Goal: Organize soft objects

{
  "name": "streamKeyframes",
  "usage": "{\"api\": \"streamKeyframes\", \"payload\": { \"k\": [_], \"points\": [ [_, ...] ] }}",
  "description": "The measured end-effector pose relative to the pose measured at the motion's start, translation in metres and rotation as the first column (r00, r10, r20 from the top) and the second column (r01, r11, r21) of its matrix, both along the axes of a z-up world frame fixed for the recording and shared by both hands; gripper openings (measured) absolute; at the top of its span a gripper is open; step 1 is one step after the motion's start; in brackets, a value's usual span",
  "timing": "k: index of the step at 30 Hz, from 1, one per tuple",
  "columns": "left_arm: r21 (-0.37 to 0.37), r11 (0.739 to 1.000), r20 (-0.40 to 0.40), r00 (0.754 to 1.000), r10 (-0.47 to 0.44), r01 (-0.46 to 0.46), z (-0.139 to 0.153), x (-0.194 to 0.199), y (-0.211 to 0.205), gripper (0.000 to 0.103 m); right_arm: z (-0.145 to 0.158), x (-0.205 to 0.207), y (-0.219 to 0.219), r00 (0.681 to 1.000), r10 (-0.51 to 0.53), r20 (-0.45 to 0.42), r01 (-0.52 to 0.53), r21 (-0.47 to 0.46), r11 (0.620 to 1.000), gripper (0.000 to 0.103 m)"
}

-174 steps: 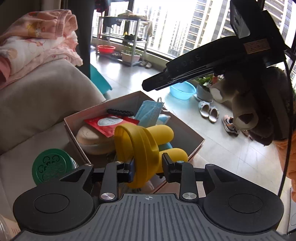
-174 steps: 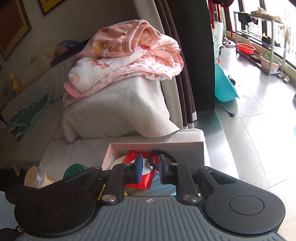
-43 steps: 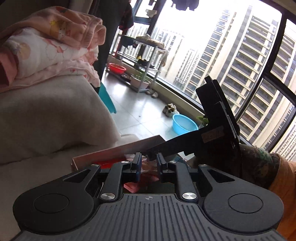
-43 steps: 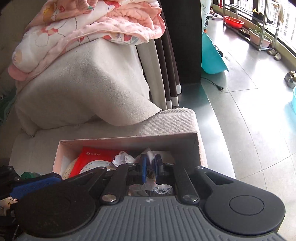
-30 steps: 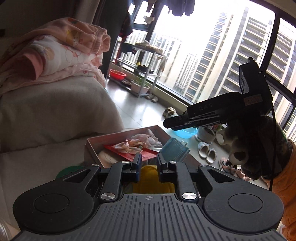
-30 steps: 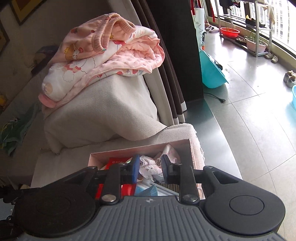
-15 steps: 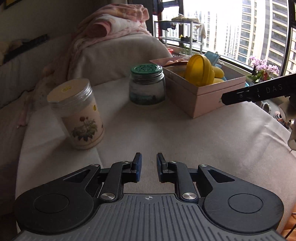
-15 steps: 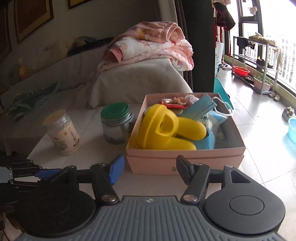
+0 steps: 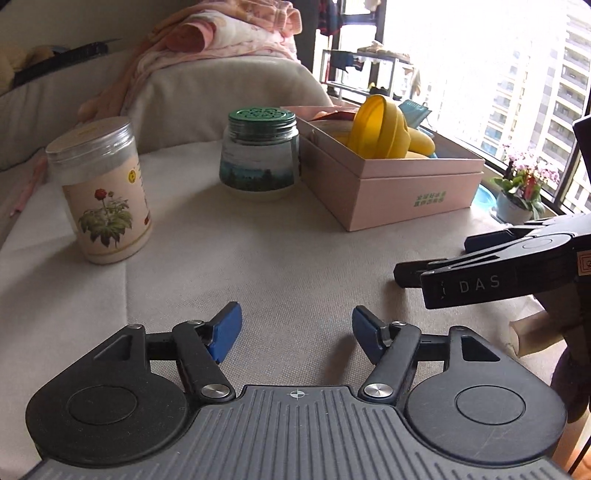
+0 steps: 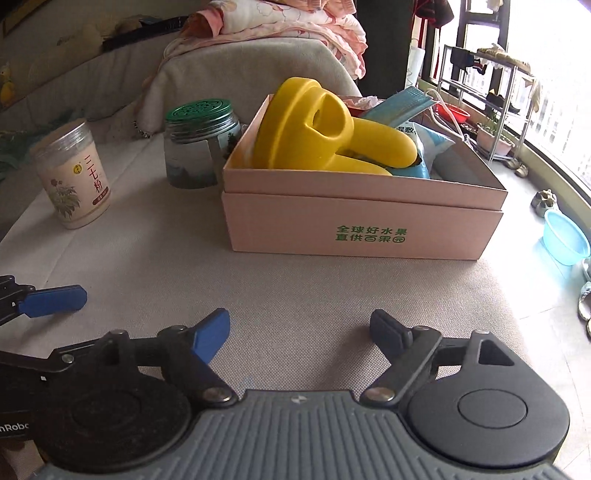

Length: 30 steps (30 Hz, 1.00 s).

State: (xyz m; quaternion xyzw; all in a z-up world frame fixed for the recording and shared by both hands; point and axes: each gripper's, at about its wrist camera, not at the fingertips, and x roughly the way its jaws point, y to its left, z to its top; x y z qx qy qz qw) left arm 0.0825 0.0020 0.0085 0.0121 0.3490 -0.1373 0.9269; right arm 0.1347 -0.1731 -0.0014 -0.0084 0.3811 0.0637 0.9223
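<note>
A pink cardboard box (image 10: 362, 225) (image 9: 410, 184) stands on the beige cloth-covered surface (image 9: 277, 258). In it lie a soft yellow ring-shaped toy (image 10: 317, 129) (image 9: 380, 125), a blue face mask (image 10: 399, 105) and a light blue packet (image 10: 424, 142). My left gripper (image 9: 293, 330) hovers low over bare cloth, well short of the box; its jaws are opening with nothing between them. My right gripper (image 10: 299, 334) is just in front of the box, jaws opening and empty. It also reaches in from the right in the left wrist view (image 9: 443, 273).
A green-lidded glass jar (image 9: 260, 155) (image 10: 197, 144) stands left of the box. Further left is a flower-printed canister (image 9: 99, 192) (image 10: 72, 179). Pink bedding (image 10: 280, 22) is piled on a cushion behind. The floor to the right has a blue basin (image 10: 565, 240).
Both grippers have drawn back from over the box and sunk toward the cloth. Their jaws, nearly shut a second ago, now stand wide; the left's widened in the last half second.
</note>
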Motion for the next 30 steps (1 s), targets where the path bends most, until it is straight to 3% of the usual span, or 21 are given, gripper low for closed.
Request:
{"api": "streamKeyframes", "payload": {
  "k": [2, 3, 6, 11, 30],
  "points": [
    [-0.017, 0.999, 0.017, 0.999, 0.043, -0.042, -0.002, 0.001, -0.002, 0.071, -0.003, 0.003, -0.007, 1.0, -0.022, -0.008, 0.022, 0.0, 1.0, 0.102],
    [-0.016, 0.998, 0.024, 0.998, 0.054, -0.054, -0.003, 0.0, -0.004, 0.071, -0.004, 0.003, -0.01, 0.999, -0.035, -0.007, 0.035, 0.002, 0.999, 0.103],
    [-0.008, 0.997, 0.041, 0.996, 0.082, -0.081, -0.003, 0.001, -0.006, 0.071, -0.006, 0.0, -0.015, 0.999, -0.045, 0.015, 0.045, 0.003, 0.999, 0.103],
    [0.071, 0.989, 0.067, 0.99, 0.124, -0.129, -0.005, 0.005, -0.019, 0.072, -0.011, -0.012, -0.019, 0.995, -0.058, 0.084, 0.058, 0.013, 0.998, 0.103],
    [0.066, 0.988, 0.066, 0.989, 0.134, -0.139, -0.006, 0.005, -0.019, 0.073, -0.014, -0.02, -0.015, 0.986, -0.123, 0.111, 0.122, 0.015, 0.992, 0.103]
  ]
}}
